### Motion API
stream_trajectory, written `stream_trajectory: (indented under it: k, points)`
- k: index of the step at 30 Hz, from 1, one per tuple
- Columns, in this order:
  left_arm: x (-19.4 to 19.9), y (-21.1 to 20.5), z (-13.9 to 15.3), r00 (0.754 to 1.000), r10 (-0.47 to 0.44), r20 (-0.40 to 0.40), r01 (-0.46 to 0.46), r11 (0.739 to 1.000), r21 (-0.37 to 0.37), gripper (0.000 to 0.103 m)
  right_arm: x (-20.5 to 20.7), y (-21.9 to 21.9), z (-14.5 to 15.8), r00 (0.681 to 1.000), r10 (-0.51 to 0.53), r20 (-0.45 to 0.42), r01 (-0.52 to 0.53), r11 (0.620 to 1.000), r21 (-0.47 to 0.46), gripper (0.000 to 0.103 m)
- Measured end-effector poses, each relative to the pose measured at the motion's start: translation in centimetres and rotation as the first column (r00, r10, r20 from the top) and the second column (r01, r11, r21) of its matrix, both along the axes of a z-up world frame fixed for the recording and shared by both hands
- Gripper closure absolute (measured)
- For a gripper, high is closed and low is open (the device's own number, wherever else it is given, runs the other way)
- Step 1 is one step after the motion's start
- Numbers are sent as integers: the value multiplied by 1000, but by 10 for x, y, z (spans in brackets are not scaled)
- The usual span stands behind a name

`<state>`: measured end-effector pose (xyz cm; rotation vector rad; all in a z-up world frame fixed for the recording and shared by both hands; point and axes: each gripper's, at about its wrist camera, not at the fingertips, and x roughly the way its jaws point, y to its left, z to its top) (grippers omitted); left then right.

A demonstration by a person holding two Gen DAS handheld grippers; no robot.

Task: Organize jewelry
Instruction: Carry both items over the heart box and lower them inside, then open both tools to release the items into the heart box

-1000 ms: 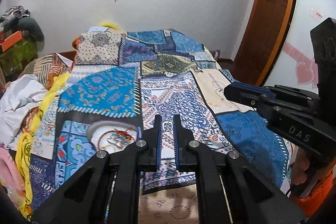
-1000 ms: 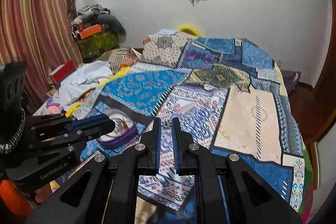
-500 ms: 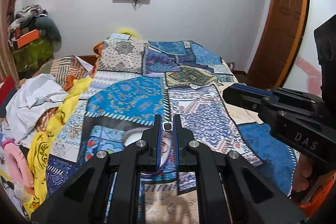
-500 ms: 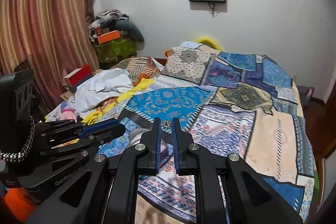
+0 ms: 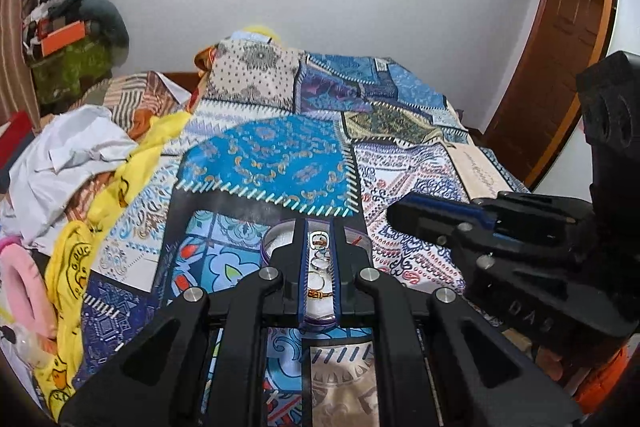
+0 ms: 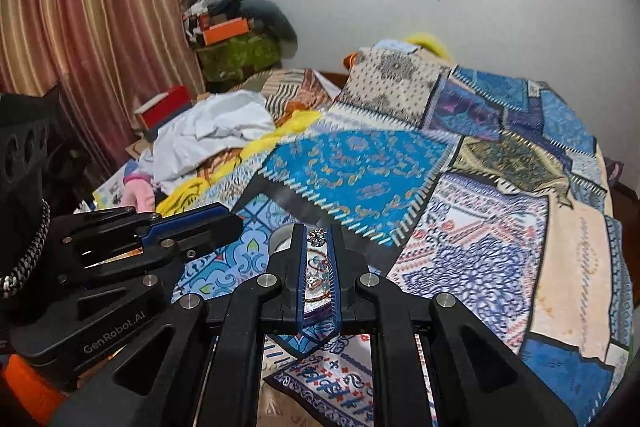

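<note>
Each tool grips a tiny piece: the left tool (image 5: 319, 241) a small silver ring (image 5: 319, 239), the right tool (image 6: 317, 237) a silver flower-shaped stud (image 6: 317, 235). Both hang over the round purple-rimmed white dish (image 5: 276, 241) near the bed's (image 5: 400, 163) front edge. A tilted or early release could drop either into the patterned quilt, where I judge it would be hard to spot.

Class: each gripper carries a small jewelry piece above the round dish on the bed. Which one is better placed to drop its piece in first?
Probably the left gripper: its ring hangs over the dish, whereas the right gripper holds its flower piece near the far rim.

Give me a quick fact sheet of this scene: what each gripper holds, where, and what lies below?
left gripper: shut on a small silver ring
right gripper: shut on a small flower-shaped jewel
below both: round dish with purple rim, jewelry already in it
surface: patchwork bedspread
left side of bed: heap of clothes
</note>
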<state>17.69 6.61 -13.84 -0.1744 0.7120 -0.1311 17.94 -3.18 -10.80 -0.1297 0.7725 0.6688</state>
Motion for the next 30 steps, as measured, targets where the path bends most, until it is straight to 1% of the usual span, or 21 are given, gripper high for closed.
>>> stream_trajectory:
  k: [5,8,11,15,20,26,29,30]
  points:
    - [15,2,-14,999,-6,-35,5,1000,-14,95,7,7,-20,999,17,-50,-19,999,-33,94]
    - [25,5,-25,997,-13,-70,11,999,-35,95,12,8,-31,996,25,-84,-29,999,-43,94]
    - [33,4,-35,995,-19,-99,15,999,-40,95,16,9,-41,992,31,-120,-38,998,-55,94]
    - [39,3,-44,993,-22,-118,17,999,-42,95,17,10,-49,988,38,-147,-48,997,-65,94]
    - [40,3,-45,991,-26,-128,20,999,-48,95,15,10,-50,988,42,-148,-52,996,-67,94]
    - [36,5,-36,994,-21,-108,16,999,-47,95,16,10,-49,988,39,-149,-49,997,-65,94]
    - [32,8,-30,995,-9,-100,4,999,-45,93,15,10,-47,989,34,-142,-44,996,-71,88]
    - [30,9,-28,995,-3,-96,-1,999,-45,91,14,9,-45,990,31,-137,-41,997,-71,84]
